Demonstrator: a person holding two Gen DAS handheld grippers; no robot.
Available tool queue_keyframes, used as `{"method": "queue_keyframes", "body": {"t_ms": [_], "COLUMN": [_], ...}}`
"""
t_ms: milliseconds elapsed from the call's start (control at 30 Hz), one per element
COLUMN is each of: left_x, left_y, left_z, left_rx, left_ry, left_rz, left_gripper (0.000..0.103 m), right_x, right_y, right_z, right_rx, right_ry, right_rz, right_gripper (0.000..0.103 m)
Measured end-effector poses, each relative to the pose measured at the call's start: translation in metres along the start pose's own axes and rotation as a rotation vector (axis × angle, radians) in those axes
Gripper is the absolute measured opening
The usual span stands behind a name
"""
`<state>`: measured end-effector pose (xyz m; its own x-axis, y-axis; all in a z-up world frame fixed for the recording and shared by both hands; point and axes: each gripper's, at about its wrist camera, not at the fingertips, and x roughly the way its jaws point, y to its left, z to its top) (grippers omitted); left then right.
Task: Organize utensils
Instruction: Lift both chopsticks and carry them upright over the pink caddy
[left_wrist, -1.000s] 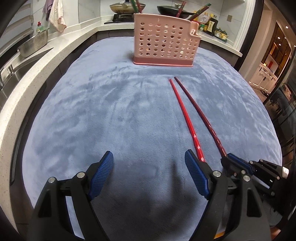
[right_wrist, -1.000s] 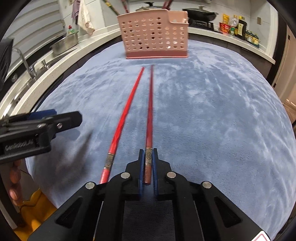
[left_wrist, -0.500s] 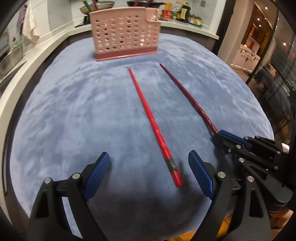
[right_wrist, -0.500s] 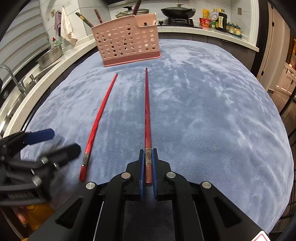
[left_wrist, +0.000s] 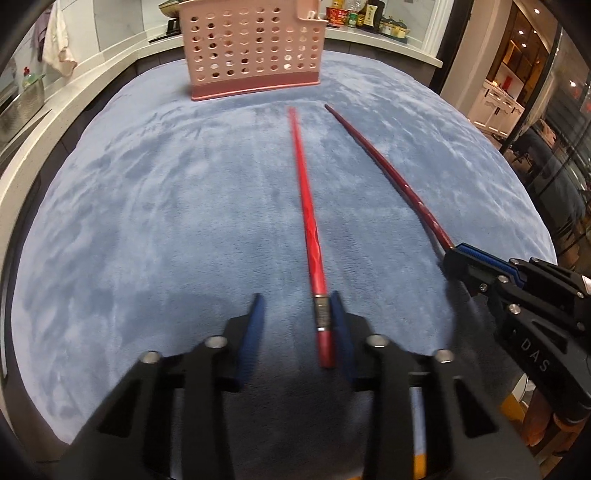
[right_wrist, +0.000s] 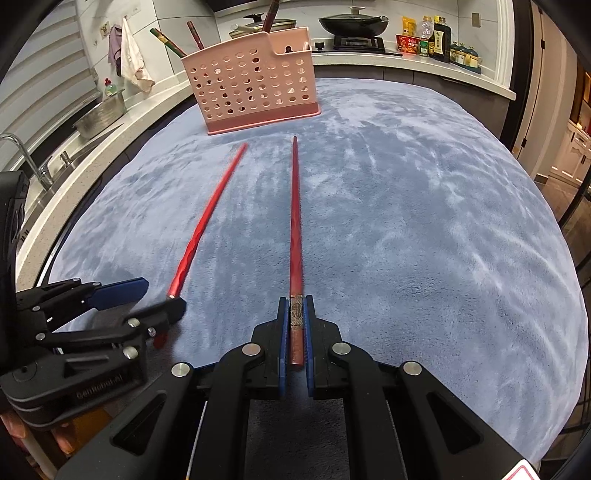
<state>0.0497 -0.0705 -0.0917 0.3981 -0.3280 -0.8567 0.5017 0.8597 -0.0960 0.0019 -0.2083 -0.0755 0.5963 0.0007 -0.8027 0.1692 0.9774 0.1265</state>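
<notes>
Two chopsticks lie on a blue fleece mat (left_wrist: 147, 221), tips toward a pink perforated utensil holder (left_wrist: 255, 48) at the far edge. The bright red chopstick (left_wrist: 306, 206) has its butt end between the jaws of my left gripper (left_wrist: 295, 299), which are closing. It lies against the right pad while the left pad stands clear. My right gripper (right_wrist: 295, 301) is shut on the butt end of the dark red chopstick (right_wrist: 295, 221). In the right wrist view, the left gripper (right_wrist: 162, 295) is at the lower left, the bright red chopstick (right_wrist: 207, 218) runs toward the holder (right_wrist: 251, 85).
Several chopsticks (right_wrist: 170, 42) stand in the holder. A white counter curves around the mat, with a sink tap (right_wrist: 22, 155) and a metal bowl (right_wrist: 99, 114) on the left. A wok (right_wrist: 351, 22) and bottles (right_wrist: 436, 38) are behind. The mat's near edge drops off below the grippers.
My left gripper has shifted over the bright red chopstick's butt end and its jaws have narrowed from wide apart. The right gripper keeps its grip on the dark red chopstick.
</notes>
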Motion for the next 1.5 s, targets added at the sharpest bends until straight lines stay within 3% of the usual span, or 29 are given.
{"method": "queue_keyframes", "body": {"t_ms": [100, 467, 833, 1500], "left_x": [-0.004, -0.049, -0.099, -0.159], "left_y": [0.005, 0.031, 0.047, 0.077], "left_z": [0.000, 0.015, 0.045, 0.137], "left_rx": [-0.011, -0.085, -0.129, -0.165], "left_ry": [-0.006, -0.138, -0.263, -0.481], "left_rz": [-0.008, 0.037, 0.055, 0.079], "left_gripper": [0.010, 0.010, 0.007, 0.007], "right_x": [-0.002, -0.028, -0.081, -0.122], "right_y": [0.001, -0.001, -0.002, -0.006], "right_z": [-0.001, 0.015, 0.063, 0.146], "right_rx": [-0.002, 0.009, 0.017, 0.031], "right_ry": [-0.004, -0.076, -0.255, -0.433], "right_rz": [0.002, 0.017, 0.045, 0.087], "right_gripper": [0.007, 0.007, 0.007, 0.007]}}
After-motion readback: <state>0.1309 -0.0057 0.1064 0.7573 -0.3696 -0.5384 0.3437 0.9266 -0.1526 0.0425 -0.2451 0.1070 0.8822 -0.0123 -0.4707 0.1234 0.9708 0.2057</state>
